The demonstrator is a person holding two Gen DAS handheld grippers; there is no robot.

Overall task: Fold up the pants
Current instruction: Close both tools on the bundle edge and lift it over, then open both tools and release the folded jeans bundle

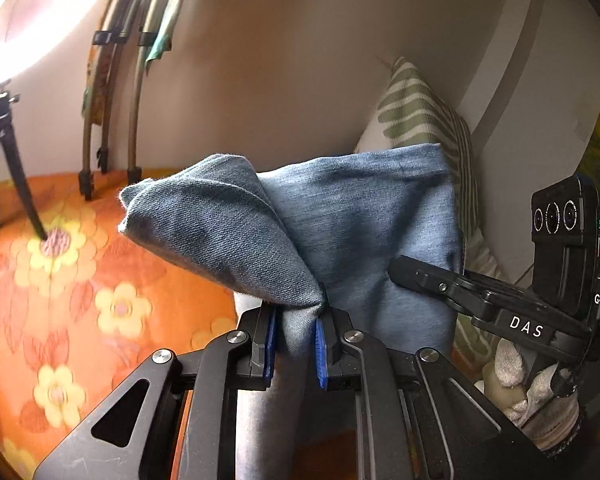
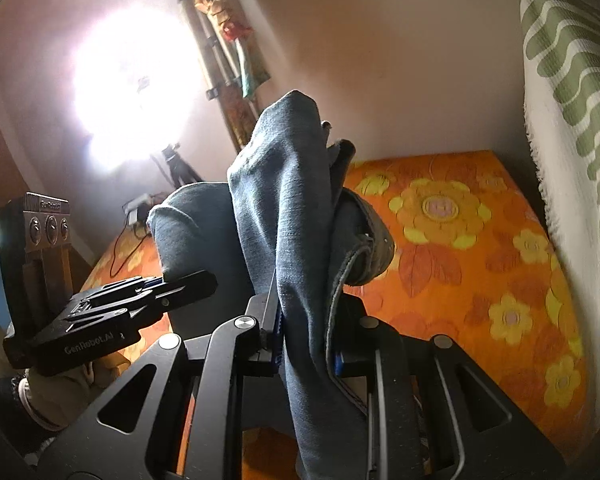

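Pants (image 1: 340, 216), blue denim, bunched between both grippers

The pants (image 1: 356, 232) are soft blue denim, matt, with a fine twill weave and a slightly frayed edge. The left gripper (image 1: 296, 344) looks like matt black plastic or metal with shiny silver rivets and ribbed blue pads (image 1: 319, 354); same deal on the right gripper (image 2: 306, 344). The bedspread (image 1: 100, 280) is smooth orange flowered cloth, and the pillow (image 2: 572, 120) is ribbed woven fabric, green on white.
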